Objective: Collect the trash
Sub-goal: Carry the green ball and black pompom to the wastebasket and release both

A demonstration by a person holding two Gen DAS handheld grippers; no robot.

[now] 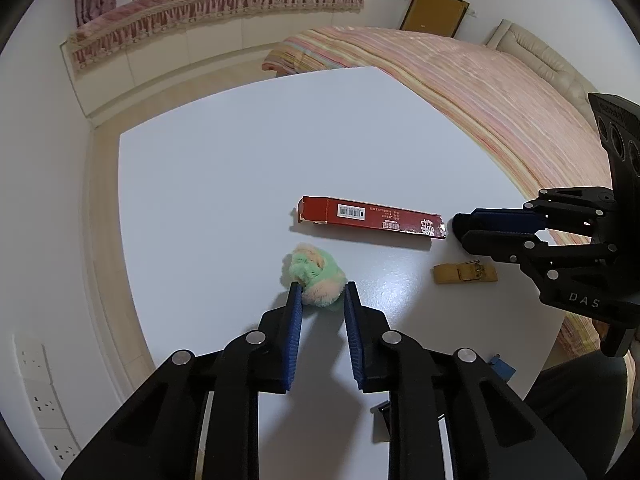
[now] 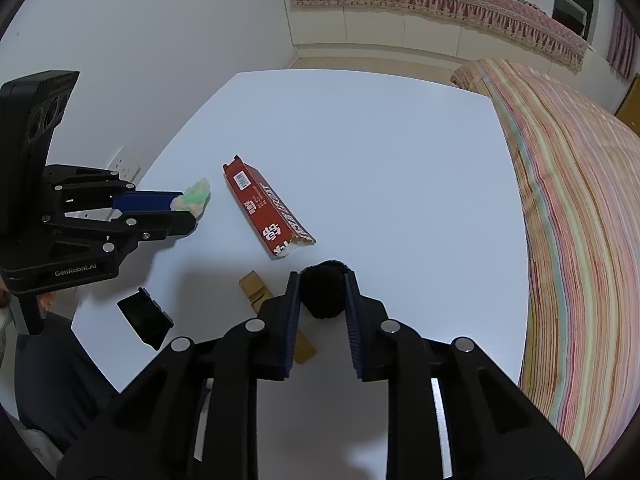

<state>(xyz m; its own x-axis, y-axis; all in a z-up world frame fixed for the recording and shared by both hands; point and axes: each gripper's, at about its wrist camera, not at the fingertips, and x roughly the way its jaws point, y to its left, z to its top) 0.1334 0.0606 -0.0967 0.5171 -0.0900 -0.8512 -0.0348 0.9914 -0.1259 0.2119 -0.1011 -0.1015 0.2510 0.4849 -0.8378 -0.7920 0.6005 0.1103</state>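
A fluffy green and peach ball (image 1: 318, 276) sits between the fingertips of my left gripper (image 1: 322, 290), which is shut on it; it also shows in the right wrist view (image 2: 194, 198). My right gripper (image 2: 322, 280) is shut on a black fuzzy ball (image 2: 323, 294), seen at its tips in the left wrist view (image 1: 460, 222). A long red carton (image 1: 370, 216) lies on the white table (image 1: 240, 160) between the two grippers, torn at one end (image 2: 268, 212). A tan wooden clip (image 1: 466, 273) lies near the right gripper (image 2: 256, 286).
A black tray-like piece (image 2: 146, 318) lies near the table's front edge. A small blue object (image 1: 502, 368) sits at the table edge. A bed with a striped cover (image 2: 568, 200) borders the table's right side. A wall (image 2: 140, 60) with sockets stands at the left.
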